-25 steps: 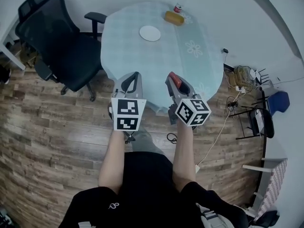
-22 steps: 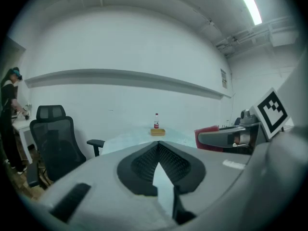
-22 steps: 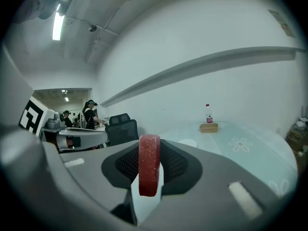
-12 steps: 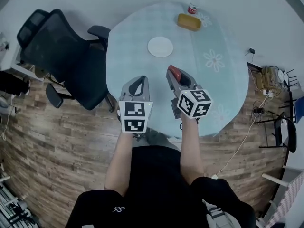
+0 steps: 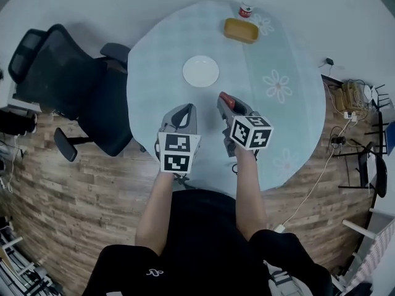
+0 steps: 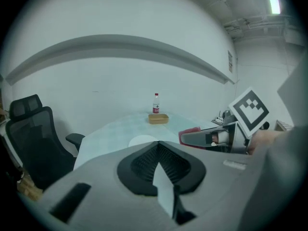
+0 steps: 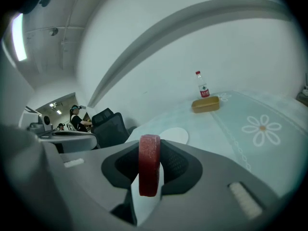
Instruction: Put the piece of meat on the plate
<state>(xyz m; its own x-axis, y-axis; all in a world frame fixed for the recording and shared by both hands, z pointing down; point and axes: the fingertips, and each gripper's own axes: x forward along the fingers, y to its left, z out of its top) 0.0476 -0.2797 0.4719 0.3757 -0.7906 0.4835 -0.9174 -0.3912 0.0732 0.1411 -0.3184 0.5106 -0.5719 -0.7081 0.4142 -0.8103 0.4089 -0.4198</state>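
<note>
A dark red piece of meat (image 7: 149,163) stands on edge between the jaws of my right gripper (image 7: 149,177), which is shut on it. In the head view the meat (image 5: 227,99) shows at the tip of the right gripper (image 5: 226,103), over the near part of the round table. The white plate (image 5: 200,71) lies further out on the table, apart from both grippers; the same plate (image 7: 174,135) shows beyond the meat in the right gripper view. My left gripper (image 5: 181,113) is shut with nothing in it, its jaws (image 6: 159,170) closed together. The plate (image 6: 142,140) lies ahead of it.
The round table (image 5: 284,54) wears a pale blue cloth with flower prints. A yellow box (image 5: 241,30) and a small bottle with a red cap (image 5: 247,2) stand at its far edge. A black office chair (image 5: 68,85) is at the left. Cables and racks lie at the right.
Both grippers have moved forward over the table's near edge, closer to the plate. The meat stays gripped in the right one.
</note>
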